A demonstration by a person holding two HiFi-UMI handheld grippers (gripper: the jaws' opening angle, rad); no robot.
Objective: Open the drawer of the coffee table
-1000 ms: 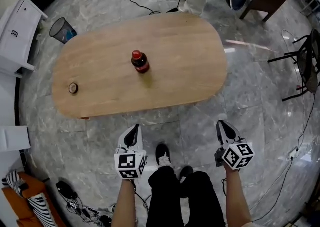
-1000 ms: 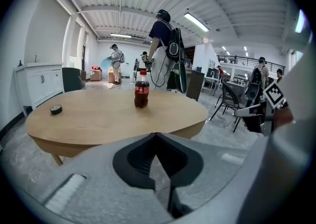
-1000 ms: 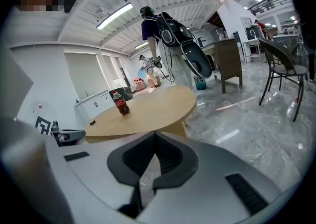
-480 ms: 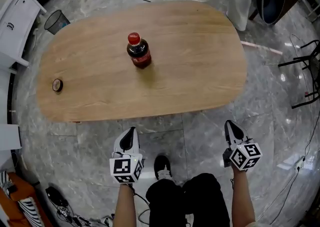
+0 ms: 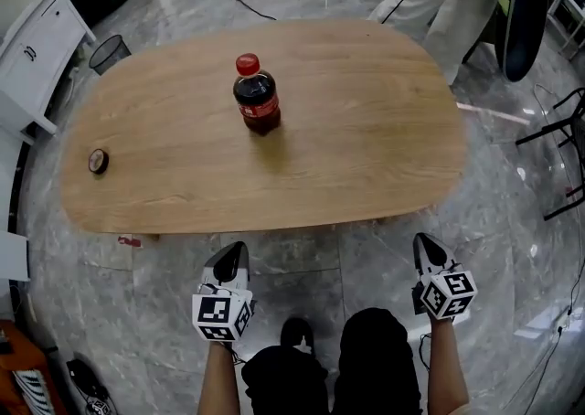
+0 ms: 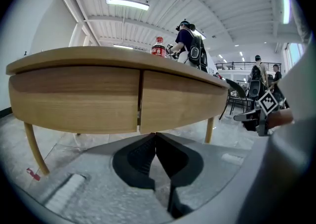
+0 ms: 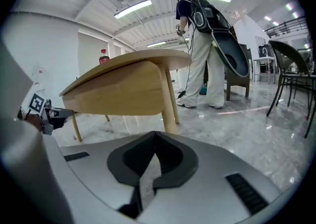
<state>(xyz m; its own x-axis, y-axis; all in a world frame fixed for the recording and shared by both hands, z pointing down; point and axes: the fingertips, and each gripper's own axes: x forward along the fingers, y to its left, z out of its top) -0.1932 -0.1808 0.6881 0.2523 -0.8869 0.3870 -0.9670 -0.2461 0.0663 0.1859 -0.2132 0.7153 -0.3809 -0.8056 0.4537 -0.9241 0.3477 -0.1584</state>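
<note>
At the near edge of the oval light-wood coffee table (image 5: pixel 366 148), you're crouched lower than a second ago, grippers now at side-panel height. Left gripper (image 5: pixel 234 256) faces the flush wooden drawer front (image 6: pixel 74 97), shut and untouched. Right gripper (image 5: pixel 426 252) faces the right wooden leg (image 7: pixel 170 104). Both jaw pairs are pressed together, empty. Red-capped cola bottle (image 5: pixel 256 93) on top; nothing blocks you.

The coffee table (image 5: pixel 366 139) is a low piece in light wood with a long oval top that lies level on slim, splayed legs (image 6: pixel 33 145). Under the near long edge of the top runs a curved wooden band, split by one narrow vertical seam (image 6: pixel 139 97) near the middle of that side. The two panels probably form the drawer front (image 6: pixel 74 98), though this angle does not settle it. Both sit flush with each other, pushed fully in. In the head view the coffee table's overhanging top hides them.
</note>
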